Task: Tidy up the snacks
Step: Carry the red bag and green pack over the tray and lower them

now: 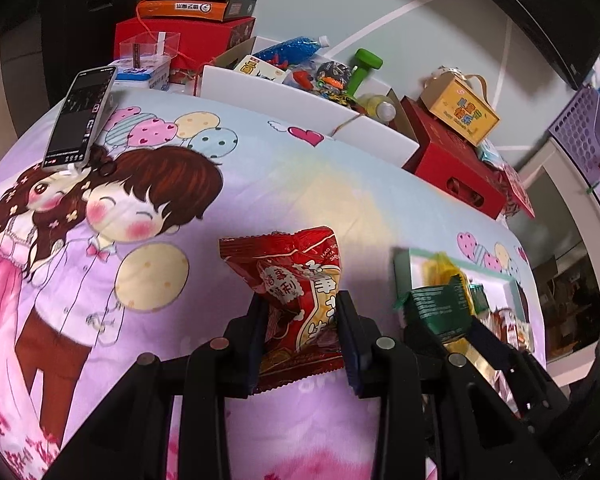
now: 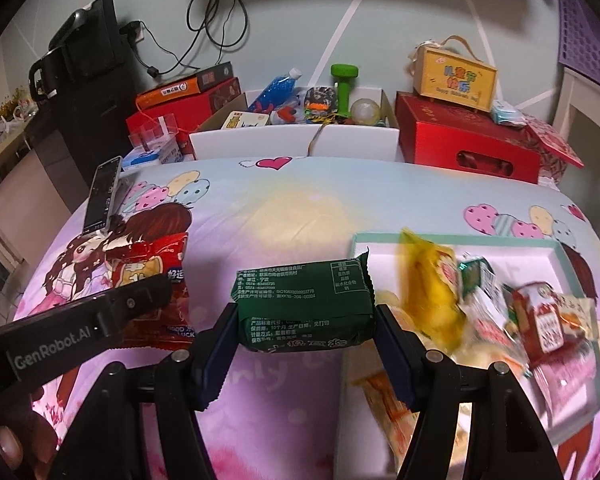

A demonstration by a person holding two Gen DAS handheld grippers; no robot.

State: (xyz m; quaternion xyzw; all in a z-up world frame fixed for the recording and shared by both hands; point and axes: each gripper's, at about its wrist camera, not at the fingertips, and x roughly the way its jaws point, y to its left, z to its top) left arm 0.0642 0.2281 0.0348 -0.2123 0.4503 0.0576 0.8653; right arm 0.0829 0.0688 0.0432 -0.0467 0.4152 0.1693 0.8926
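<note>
Both grippers carrying snack packets above the cartoon bedsheet [image 1: 260,184].

Left gripper [image 1: 302,312] is clamping the red packet [image 1: 296,280]; right gripper [image 2: 306,320] is pinching the green packet [image 2: 304,300], just left of the snack-filled white tray [image 2: 460,242].

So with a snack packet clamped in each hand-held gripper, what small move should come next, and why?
Probably carry the right hand-held gripper rightward over the white tray and release there. It is shut on the green snack packet, held beside the tray, which already holds a pile of snacks. The left hand-held gripper, shut on the red snack packet, is farther from the tray and could follow.
</note>
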